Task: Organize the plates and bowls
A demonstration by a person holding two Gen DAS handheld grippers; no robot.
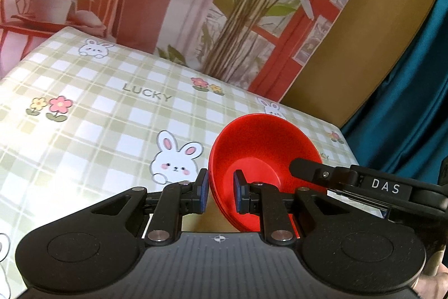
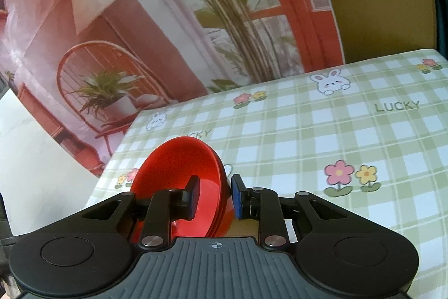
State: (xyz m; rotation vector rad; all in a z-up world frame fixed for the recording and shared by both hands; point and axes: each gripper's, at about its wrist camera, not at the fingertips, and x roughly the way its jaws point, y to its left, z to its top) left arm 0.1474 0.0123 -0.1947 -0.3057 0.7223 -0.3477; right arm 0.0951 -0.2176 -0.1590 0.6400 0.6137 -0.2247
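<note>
A stack of red bowls (image 1: pixel 260 147) hangs tilted above the checked tablecloth (image 1: pixel 112 116). My left gripper (image 1: pixel 221 191) is shut on the stack's near left rim, one blue pad outside and one inside. From the right, the black finger of my right gripper (image 1: pixel 308 168) lies over the right rim. In the right wrist view the same red bowls (image 2: pixel 179 161) sit left of centre. There my right gripper (image 2: pixel 215 195) is shut on their right rim, left pad inside and right pad outside. The nested rims show as thin layers.
The green and white tablecloth (image 2: pixel 336 131) with rabbits and flowers covers the table. A printed backdrop (image 1: pixel 196 4) of plants and a red chair stands behind it. A teal curtain (image 1: pixel 414 74) hangs at the right, past the table's edge. A white surface (image 2: pixel 28 159) lies left.
</note>
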